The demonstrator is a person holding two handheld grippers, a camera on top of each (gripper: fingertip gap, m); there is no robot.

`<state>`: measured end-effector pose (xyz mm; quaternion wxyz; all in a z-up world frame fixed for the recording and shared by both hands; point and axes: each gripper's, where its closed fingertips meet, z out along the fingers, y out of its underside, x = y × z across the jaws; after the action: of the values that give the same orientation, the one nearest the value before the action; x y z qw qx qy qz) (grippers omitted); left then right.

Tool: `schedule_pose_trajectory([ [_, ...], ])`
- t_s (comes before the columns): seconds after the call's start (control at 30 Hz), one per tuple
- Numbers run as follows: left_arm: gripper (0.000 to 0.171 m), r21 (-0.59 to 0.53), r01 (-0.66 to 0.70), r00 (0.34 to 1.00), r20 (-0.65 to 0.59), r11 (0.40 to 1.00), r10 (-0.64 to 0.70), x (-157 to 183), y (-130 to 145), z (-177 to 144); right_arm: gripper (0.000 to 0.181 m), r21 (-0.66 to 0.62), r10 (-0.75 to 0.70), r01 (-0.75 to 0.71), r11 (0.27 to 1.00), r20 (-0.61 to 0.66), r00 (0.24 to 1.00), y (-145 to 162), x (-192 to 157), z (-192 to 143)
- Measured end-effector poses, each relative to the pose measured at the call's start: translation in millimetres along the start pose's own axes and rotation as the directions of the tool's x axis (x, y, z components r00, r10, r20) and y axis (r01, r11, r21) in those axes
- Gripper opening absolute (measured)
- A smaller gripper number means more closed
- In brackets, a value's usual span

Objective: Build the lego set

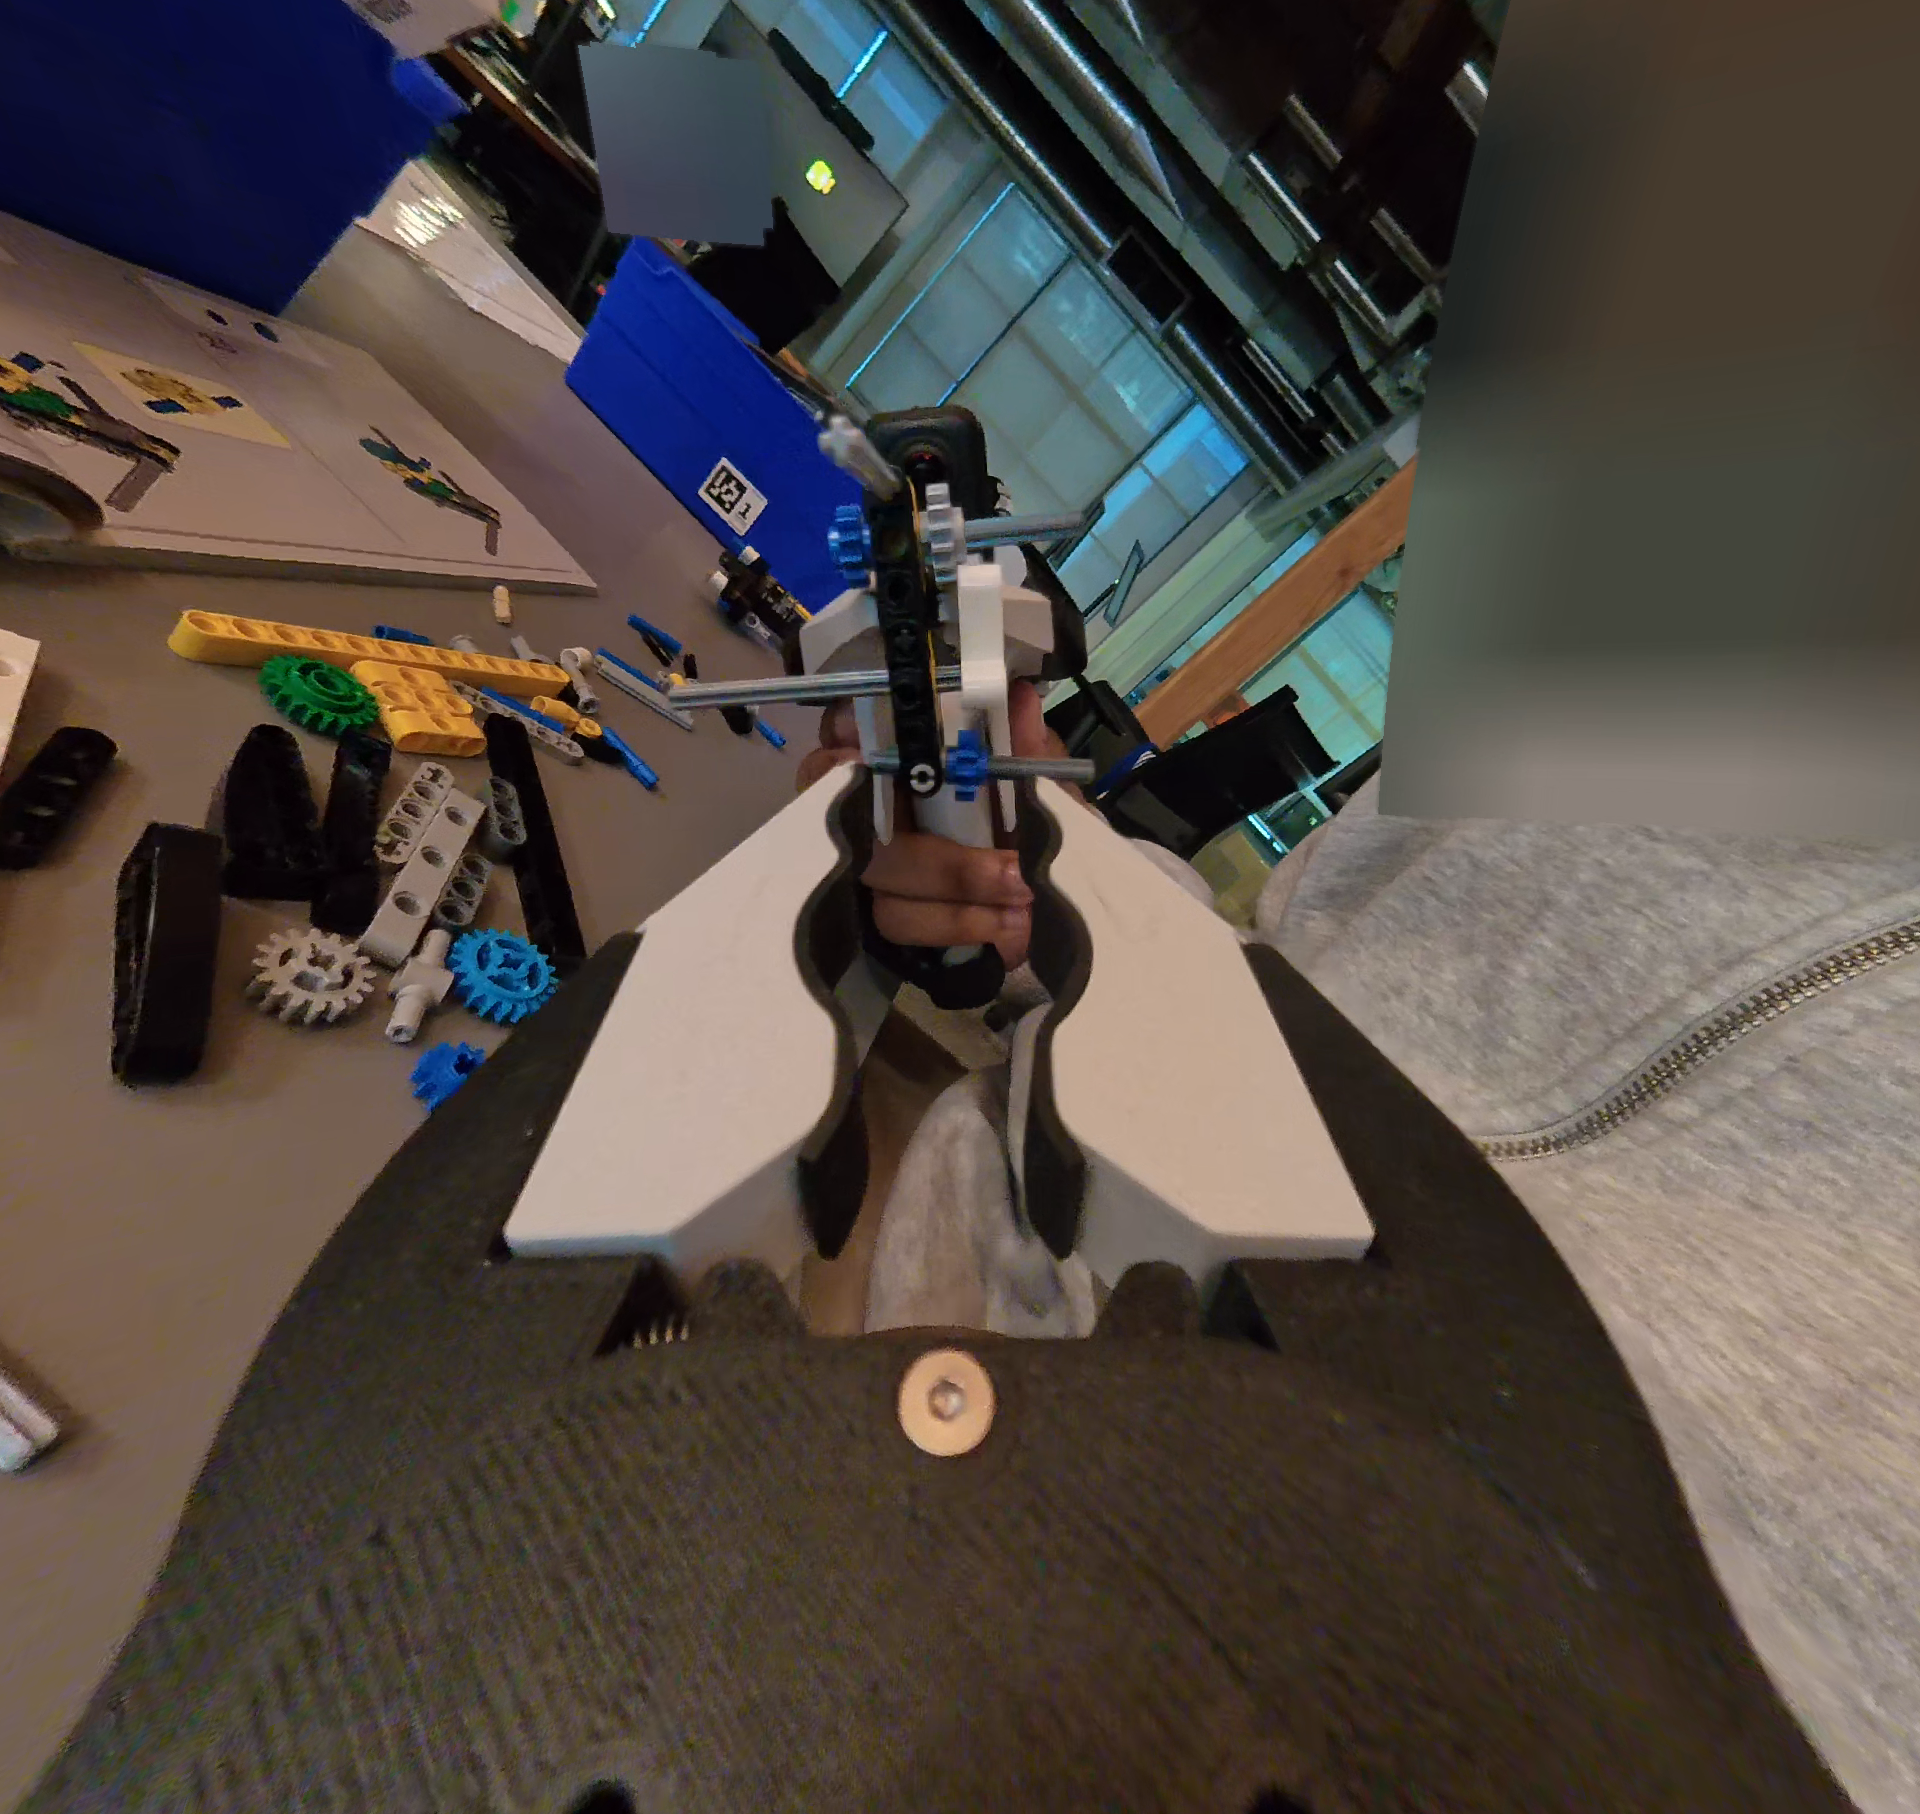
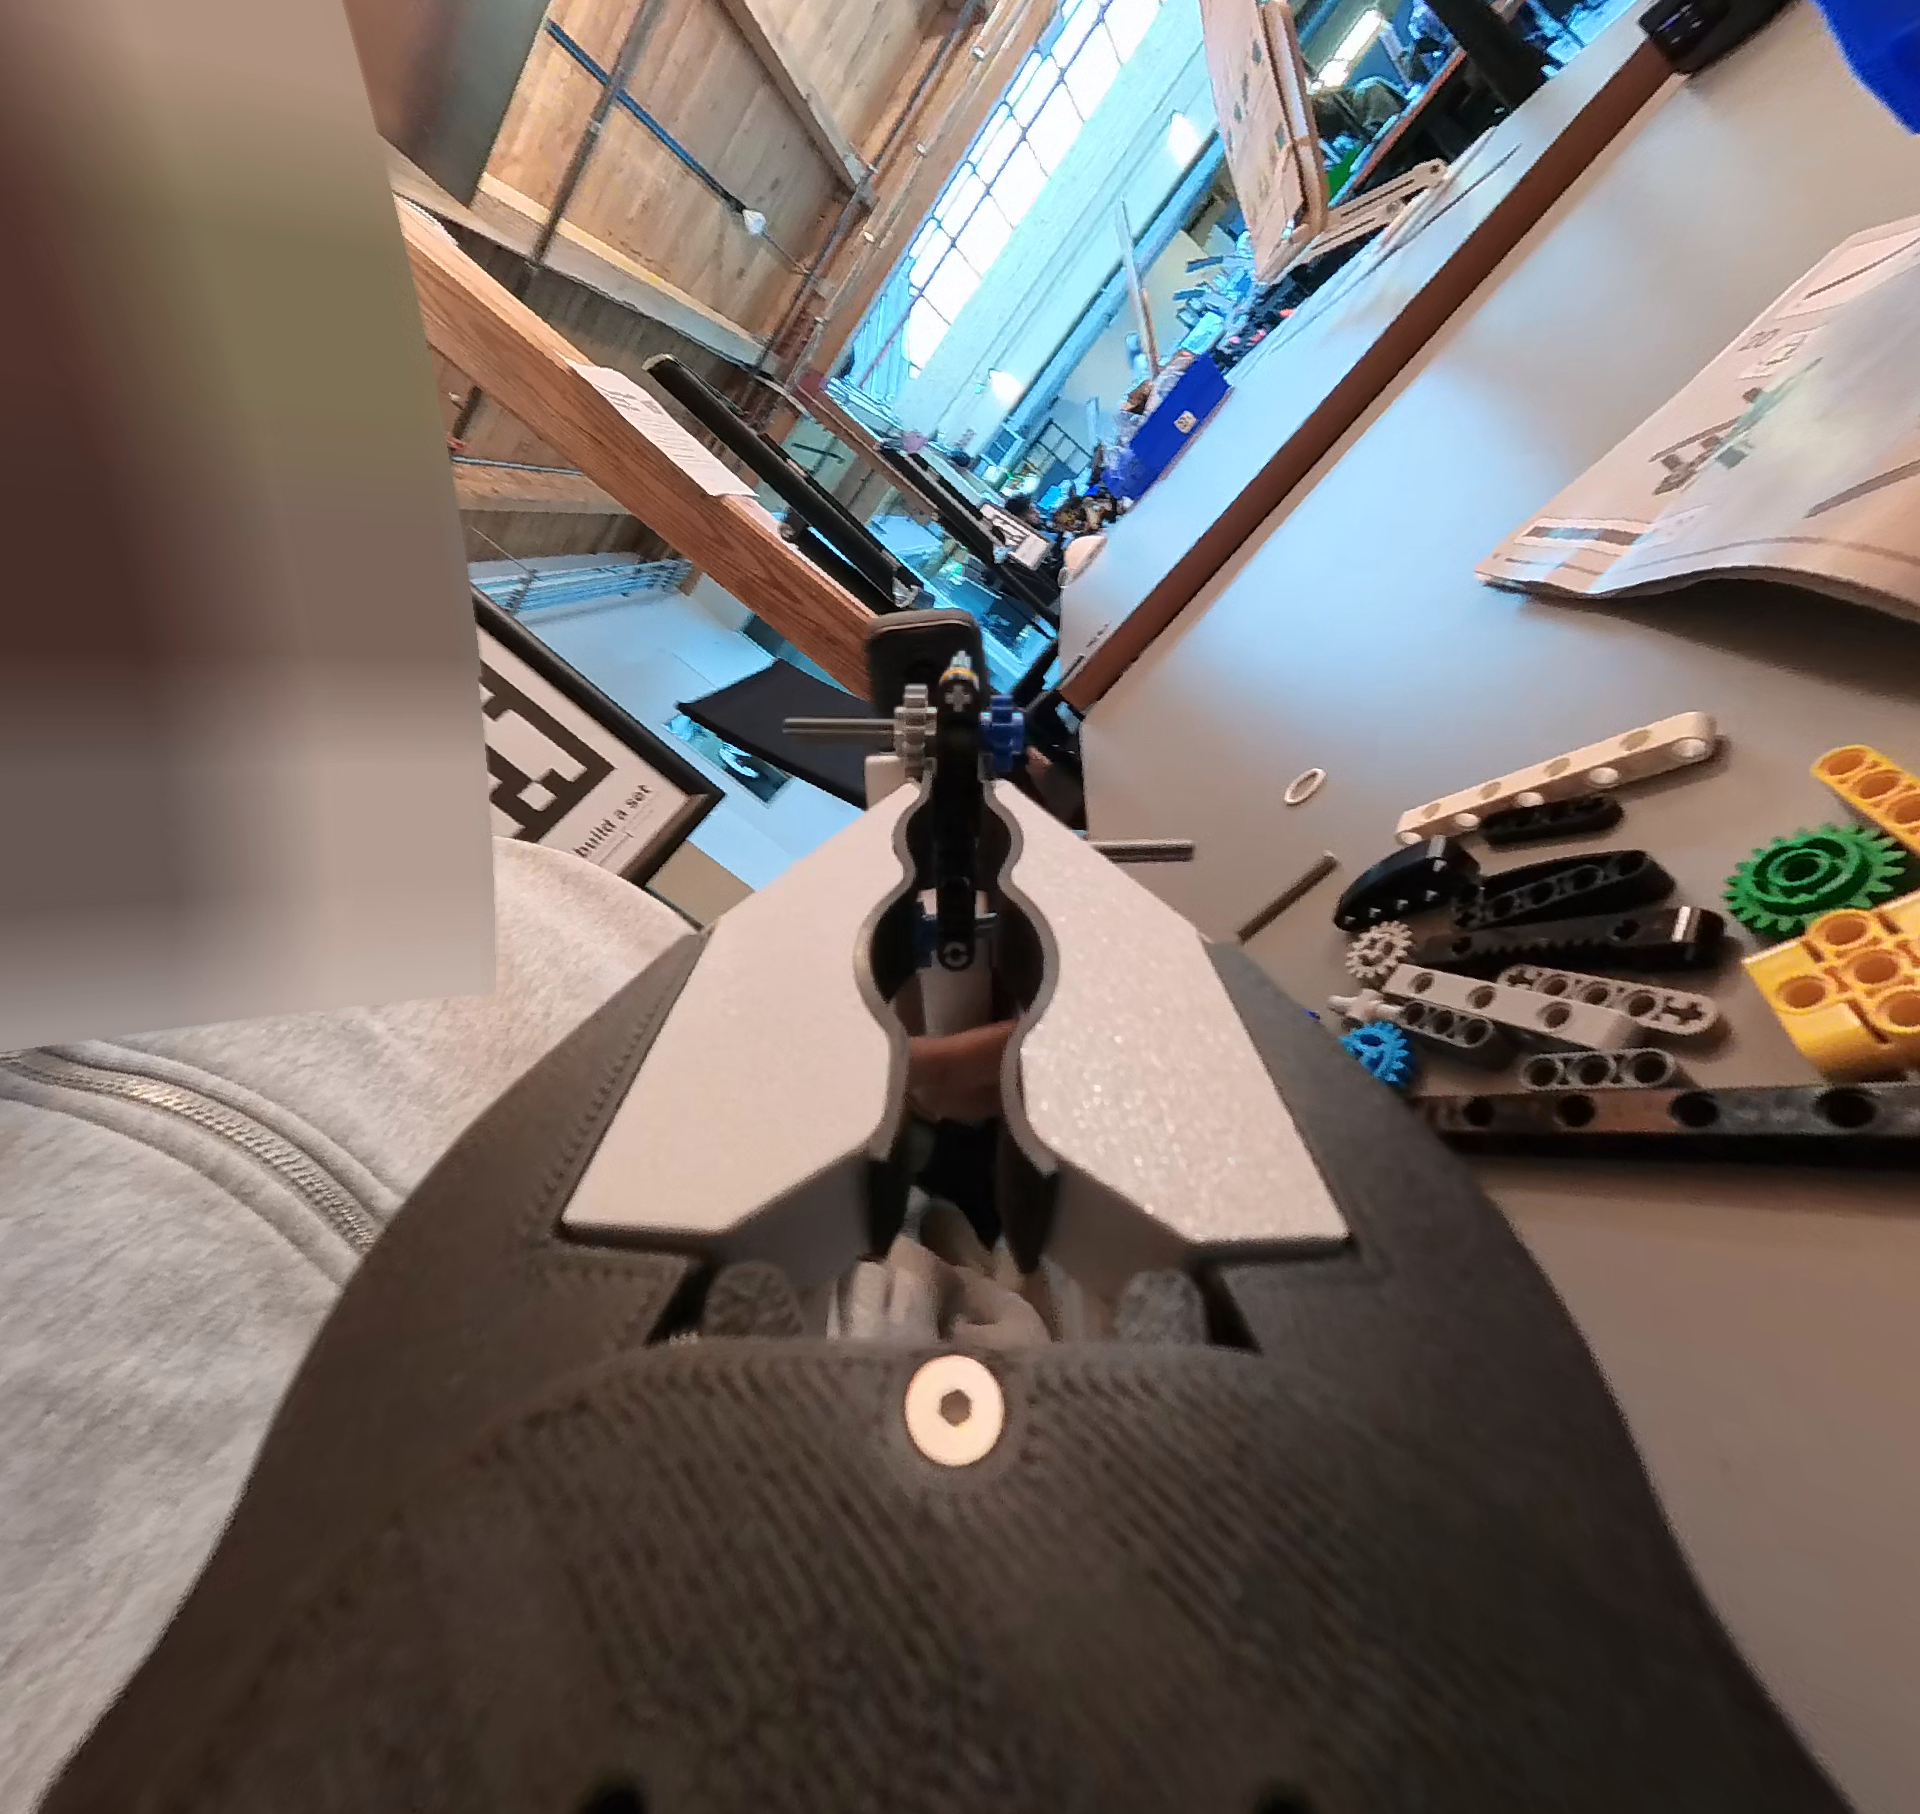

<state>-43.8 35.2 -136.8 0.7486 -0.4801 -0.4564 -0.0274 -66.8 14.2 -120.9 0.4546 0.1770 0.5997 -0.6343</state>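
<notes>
A small lego assembly (image 1: 902,611) is held up in the air: a black holed beam crossed by grey axles, with a blue gear (image 1: 966,756) low down, a grey gear (image 1: 940,517) and another blue gear (image 1: 847,533) near the top. My right gripper (image 2: 958,803) is shut on the beam's middle (image 2: 956,829). It shows facing me in the left wrist view (image 1: 914,632). My left gripper (image 1: 945,788) points at the beam's lower end, with its jaws apart and nothing between the pads.
Loose parts lie on the grey table (image 1: 260,1193): a yellow beam (image 1: 343,647), a green gear (image 1: 317,694), black pieces (image 1: 166,954), grey and blue gears and a long black beam (image 2: 1662,1115). An instruction booklet (image 1: 312,476) and blue bins (image 1: 707,393) are behind. A person's grey jacket (image 1: 1558,1089) is close.
</notes>
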Motion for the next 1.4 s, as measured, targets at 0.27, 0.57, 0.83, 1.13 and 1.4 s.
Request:
schedule_pose_trajectory([
  [0.27,0.021,0.025,0.035,0.999,-0.011,0.999,-0.035,0.0,-4.1,-2.0,0.005,-0.027,0.04,-0.039,0.999,0.037,0.999,5.6,-4.7,2.8],
  [0.57,0.011,0.058,0.033,0.999,0.028,0.998,-0.035,-6.1,-9.8,-6.2,0.013,-0.035,0.068,-0.068,0.997,-0.01,0.998,7.4,5.0,1.8],
  [0.83,0.011,0.077,-0.183,0.933,0.327,0.98,0.149,-35.6,-22.0,-18.6,0.024,-0.077,-0.034,0.021,0.997,-0.163,0.986,8.8,17.8,-0.9],
  [1.13,0.01,-0.105,-0.454,0.729,0.527,0.885,0.437,-43.4,-16.2,-15.6,0.036,-0.091,-0.109,0.085,0.992,-0.299,0.948,19.3,28.1,16.2],
  [1.4,0.006,-0.116,-0.486,0.7,0.543,0.866,0.465,-42.4,-16.9,-15.7,0.023,-0.067,-0.086,0.067,0.995,-0.344,0.935,20.5,34.4,15.3],
])
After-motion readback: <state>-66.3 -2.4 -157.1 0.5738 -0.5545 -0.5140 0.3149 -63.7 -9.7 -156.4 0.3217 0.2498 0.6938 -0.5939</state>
